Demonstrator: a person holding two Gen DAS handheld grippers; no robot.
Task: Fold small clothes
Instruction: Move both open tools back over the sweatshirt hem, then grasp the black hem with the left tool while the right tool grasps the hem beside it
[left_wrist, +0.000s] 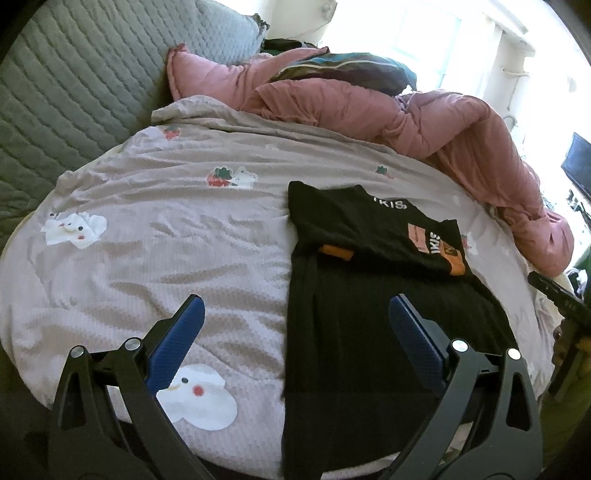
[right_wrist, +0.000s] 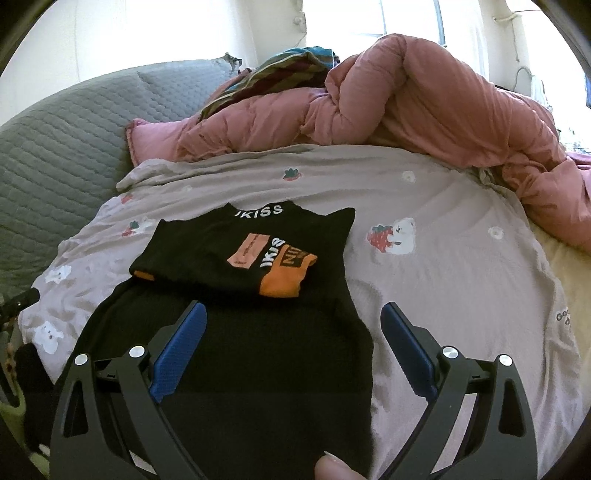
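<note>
Both claws are spread wide and gripping nothing; left claw (left_wrist: 295, 314) hovers low over the bed, one blue finger (left_wrist: 177, 339) above the sheet (left_wrist: 166, 240), the other above the shirt (left_wrist: 369, 314); right claw (right_wrist: 291, 321) hangs over the shirt's (right_wrist: 258, 350) near half, its right finger (right_wrist: 406, 343) past the cloth edge, over the sheet (right_wrist: 461, 277); the black shirt lies flat on the bed, its top part doubled over with an orange print and white lettering showing; a pink duvet (right_wrist: 424, 103) is heaped along the far side, a grey quilt (left_wrist: 74, 85) to the left; a fingertip (right_wrist: 332, 467) peeks in at the bottom of the right view.
</note>
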